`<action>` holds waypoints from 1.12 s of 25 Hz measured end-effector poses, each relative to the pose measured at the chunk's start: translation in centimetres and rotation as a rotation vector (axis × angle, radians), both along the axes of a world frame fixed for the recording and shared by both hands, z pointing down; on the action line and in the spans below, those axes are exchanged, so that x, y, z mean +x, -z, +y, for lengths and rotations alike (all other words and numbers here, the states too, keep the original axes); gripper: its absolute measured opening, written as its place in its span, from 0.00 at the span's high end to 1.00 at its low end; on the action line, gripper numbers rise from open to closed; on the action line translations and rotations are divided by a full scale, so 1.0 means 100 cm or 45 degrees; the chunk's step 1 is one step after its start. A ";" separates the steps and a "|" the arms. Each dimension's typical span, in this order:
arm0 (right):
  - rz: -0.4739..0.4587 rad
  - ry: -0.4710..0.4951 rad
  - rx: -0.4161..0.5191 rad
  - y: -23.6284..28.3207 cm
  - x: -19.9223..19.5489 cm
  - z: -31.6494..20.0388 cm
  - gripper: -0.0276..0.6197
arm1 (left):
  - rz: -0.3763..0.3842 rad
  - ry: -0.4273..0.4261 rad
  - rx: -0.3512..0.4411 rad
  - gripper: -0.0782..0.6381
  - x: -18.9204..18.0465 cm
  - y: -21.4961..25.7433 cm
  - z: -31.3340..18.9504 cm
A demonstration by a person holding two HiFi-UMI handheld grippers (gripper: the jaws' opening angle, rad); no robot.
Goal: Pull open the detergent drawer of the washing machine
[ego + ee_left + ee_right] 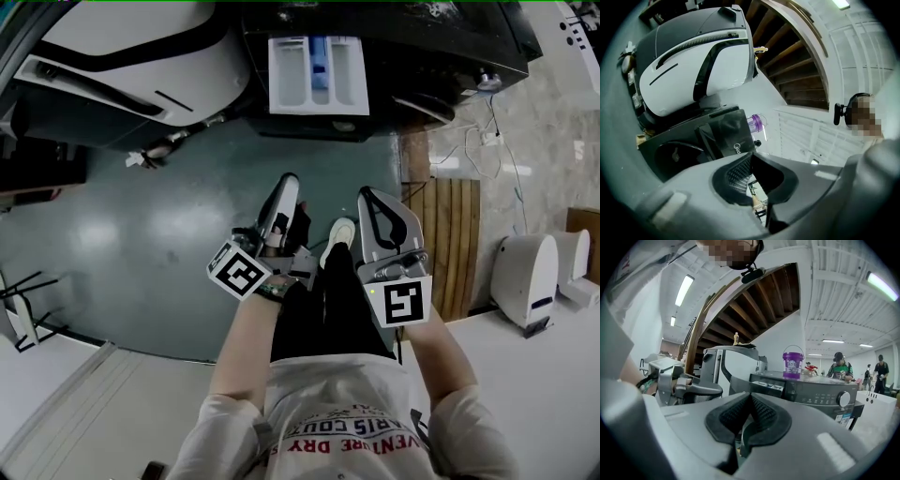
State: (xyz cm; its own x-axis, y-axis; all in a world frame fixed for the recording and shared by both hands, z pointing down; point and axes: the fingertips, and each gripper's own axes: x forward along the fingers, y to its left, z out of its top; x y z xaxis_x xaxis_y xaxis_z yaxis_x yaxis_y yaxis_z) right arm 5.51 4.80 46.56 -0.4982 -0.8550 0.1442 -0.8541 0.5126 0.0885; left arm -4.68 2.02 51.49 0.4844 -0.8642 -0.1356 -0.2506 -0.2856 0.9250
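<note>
"Mid…" logo on washing machine (pixel 726 133)

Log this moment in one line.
drawer: open | left gripper: jaws shut, empty | right gripper: jaws shut, empty | both clear of washer

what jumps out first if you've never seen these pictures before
The detergent drawer stands pulled out of the dark washing machine at the top of the head view, white compartments around a blue one. Lower down, the left gripper and the right gripper hang over the green floor, both with jaws together and empty. A purple bucket sits on top of the machine in the right gripper view.
</note>
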 end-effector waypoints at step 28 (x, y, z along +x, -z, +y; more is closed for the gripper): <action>-0.012 0.027 0.136 0.179 -0.006 0.071 0.95 | -1.193 -0.132 0.557 0.89 -0.030 0.241 0.088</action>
